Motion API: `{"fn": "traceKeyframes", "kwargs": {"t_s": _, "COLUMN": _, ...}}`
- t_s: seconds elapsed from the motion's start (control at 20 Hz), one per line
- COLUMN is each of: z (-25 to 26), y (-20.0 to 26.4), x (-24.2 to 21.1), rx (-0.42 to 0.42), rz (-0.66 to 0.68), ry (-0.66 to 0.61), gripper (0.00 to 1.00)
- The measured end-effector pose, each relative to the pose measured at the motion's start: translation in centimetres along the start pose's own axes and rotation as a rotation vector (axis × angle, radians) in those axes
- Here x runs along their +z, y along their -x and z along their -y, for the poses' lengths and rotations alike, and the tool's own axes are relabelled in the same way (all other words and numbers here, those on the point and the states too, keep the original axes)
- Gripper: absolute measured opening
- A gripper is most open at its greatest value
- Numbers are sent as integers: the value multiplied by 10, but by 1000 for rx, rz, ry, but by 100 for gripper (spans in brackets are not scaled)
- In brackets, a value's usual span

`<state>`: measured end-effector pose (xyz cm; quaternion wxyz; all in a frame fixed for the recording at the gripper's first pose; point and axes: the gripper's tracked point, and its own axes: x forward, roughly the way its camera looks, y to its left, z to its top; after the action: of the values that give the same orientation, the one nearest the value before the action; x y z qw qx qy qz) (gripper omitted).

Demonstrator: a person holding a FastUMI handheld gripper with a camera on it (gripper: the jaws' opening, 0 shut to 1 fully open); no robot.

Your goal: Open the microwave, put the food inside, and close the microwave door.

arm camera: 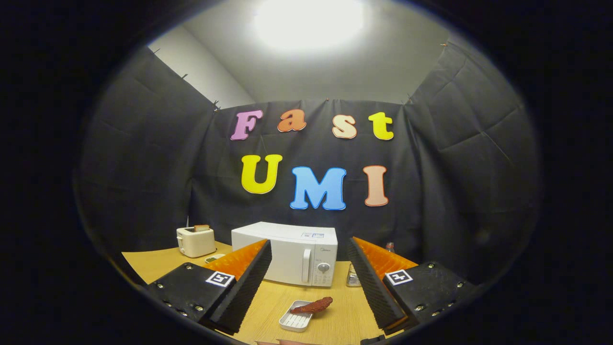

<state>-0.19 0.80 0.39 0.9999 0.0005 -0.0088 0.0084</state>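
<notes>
A white microwave (pixel 287 254) stands on the wooden table (pixel 335 321) beyond my fingers, its door shut, with a vertical handle (pixel 306 265) and a dial at its right side. On the table between my fingers lies a small white tray (pixel 293 321) with a reddish-brown piece of food (pixel 313 305) resting across its far rim. My gripper (pixel 306 282) is open, its fingers spread wide and well short of the microwave, with nothing held between them.
A cream toaster (pixel 195 241) with toast in it stands left of the microwave, a small dish (pixel 214 258) in front of it. A ribbed glass shaker (pixel 353 277) and a bottle top (pixel 390 247) stand right of the microwave. Black cloth walls surround the table.
</notes>
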Motion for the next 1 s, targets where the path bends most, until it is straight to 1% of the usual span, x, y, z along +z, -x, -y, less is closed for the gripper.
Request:
{"fn": "traceKeyframes", "kwargs": {"t_s": 0.3, "z": 1, "y": -13, "x": -3, "rx": -9, "rz": 28, "ry": -2, "gripper": 99}}
{"fn": "traceKeyframes", "kwargs": {"t_s": 0.65, "z": -10, "y": -51, "x": -25, "rx": 11, "rz": 29, "ry": -6, "gripper": 99}}
{"fn": "traceKeyframes", "kwargs": {"t_s": 0.8, "z": -9, "y": -71, "x": -34, "rx": 0, "rz": 35, "ry": -9, "gripper": 99}}
{"fn": "traceKeyframes", "kwargs": {"t_s": 1.0, "z": -10, "y": -104, "x": -50, "rx": -8, "rz": 13, "ry": -42, "gripper": 99}}
